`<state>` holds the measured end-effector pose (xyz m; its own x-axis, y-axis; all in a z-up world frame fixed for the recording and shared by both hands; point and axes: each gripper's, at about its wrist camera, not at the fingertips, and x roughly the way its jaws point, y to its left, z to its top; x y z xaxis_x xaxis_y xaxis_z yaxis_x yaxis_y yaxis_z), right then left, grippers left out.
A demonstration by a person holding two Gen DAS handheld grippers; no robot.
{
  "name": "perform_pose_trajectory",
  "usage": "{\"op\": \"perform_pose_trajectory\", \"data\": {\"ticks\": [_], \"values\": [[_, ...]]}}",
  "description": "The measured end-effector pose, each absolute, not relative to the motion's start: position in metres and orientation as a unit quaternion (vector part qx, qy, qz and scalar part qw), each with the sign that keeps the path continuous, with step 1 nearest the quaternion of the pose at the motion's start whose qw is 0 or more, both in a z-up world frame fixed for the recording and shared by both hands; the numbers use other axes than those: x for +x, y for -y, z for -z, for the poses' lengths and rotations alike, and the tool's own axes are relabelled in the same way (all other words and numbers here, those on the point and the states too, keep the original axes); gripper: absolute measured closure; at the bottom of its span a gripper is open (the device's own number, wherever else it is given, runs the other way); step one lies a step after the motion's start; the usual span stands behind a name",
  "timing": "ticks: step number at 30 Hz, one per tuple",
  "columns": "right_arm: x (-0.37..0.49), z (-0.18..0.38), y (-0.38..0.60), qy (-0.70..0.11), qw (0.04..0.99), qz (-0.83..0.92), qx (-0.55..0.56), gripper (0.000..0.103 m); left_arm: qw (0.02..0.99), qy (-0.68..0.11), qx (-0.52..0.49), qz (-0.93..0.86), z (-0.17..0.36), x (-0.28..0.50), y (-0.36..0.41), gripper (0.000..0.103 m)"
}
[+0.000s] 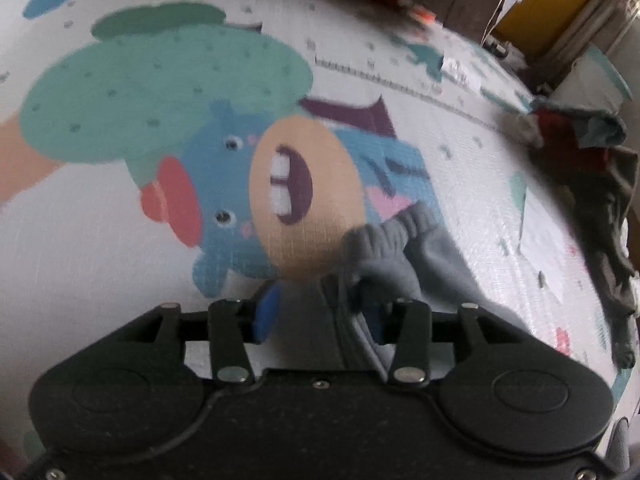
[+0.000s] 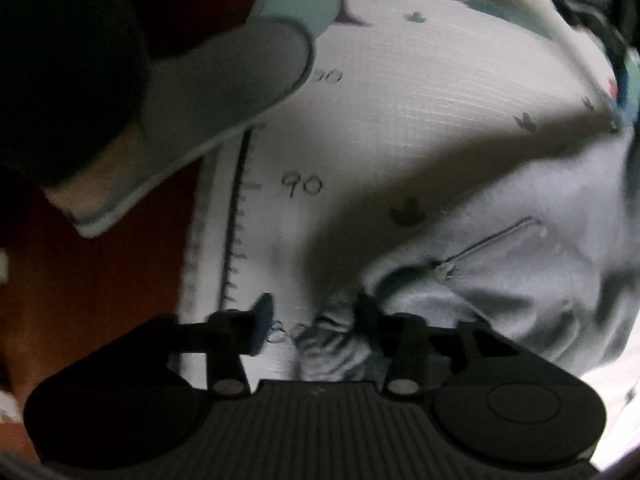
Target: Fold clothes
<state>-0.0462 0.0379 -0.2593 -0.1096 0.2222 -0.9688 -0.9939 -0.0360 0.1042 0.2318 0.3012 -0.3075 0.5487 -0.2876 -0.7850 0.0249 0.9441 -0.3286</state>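
Both grippers, left gripper (image 1: 320, 316) and right gripper (image 2: 310, 320), are standing half open over the grey sweatshirt (image 2: 520, 240), its ribbed cuff (image 1: 384, 236) lying loosely between the jaws, unpressed; closing too shallow is risking a slipped fold.

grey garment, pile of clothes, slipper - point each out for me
grey garment (image 1: 384, 240): left wrist view, its ribbed cuff
pile of clothes (image 1: 576, 136): left wrist view, the red piece on top
slipper (image 2: 216, 92): right wrist view, its grey upper
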Motion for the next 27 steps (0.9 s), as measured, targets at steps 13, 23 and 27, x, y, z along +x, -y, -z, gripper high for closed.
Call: {"op": "perform_pose_trajectory", "data": {"ticks": [13, 23, 27], "values": [[0.014, 0.235, -0.005, -0.452, 0.613, -0.541, -0.356, 0.051, 0.883, -0.430, -0.062, 0.180, 0.290, 0.244, -0.225, 0.061], [-0.018, 0.269, -0.005, -0.425, 0.594, -0.558, -0.395, 0.050, 0.886, -0.437, 0.092, 0.123, 0.309, 0.267, -0.196, 0.081], [-0.012, 0.250, 0.001, -0.400, 0.616, -0.558, -0.386, 0.048, 0.886, -0.415, 0.107, 0.175, 0.288, 0.238, -0.197, 0.067]]}}
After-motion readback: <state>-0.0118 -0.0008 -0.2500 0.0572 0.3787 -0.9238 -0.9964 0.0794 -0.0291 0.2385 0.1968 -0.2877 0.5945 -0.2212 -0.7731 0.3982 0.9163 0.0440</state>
